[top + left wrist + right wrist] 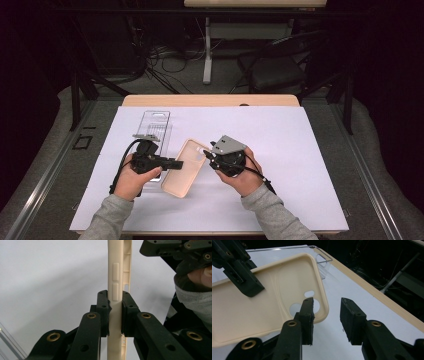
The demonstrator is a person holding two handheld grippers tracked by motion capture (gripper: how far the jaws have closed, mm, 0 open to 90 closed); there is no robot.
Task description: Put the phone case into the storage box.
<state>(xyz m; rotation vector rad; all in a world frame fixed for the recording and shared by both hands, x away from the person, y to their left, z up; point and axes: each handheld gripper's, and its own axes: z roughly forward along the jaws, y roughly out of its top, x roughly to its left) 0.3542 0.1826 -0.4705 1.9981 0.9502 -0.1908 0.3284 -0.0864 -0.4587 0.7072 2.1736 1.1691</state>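
A cream phone case (186, 170) hangs just above the white sheet, between my two grippers. My left gripper (175, 163) is shut on one long side edge of the case (115, 277), its pads (103, 307) pressing just below the two side buttons. My right gripper (209, 154) sits at the case's camera-hole corner. Its jaws (327, 315) stand apart. The rounded corner of the case (274, 295) reaches into the gap past the left pad (308, 312), and the right pad is clear of it. The left gripper (239, 272) grips the case farther back in the right gripper view.
A clear plastic package (154, 125) lies flat on the white sheet (300, 150) behind the left hand, and its hanger end (322, 261) shows beyond the case. The wooden table edge (372, 292) runs close on the right. Chairs and cables stand beyond the table.
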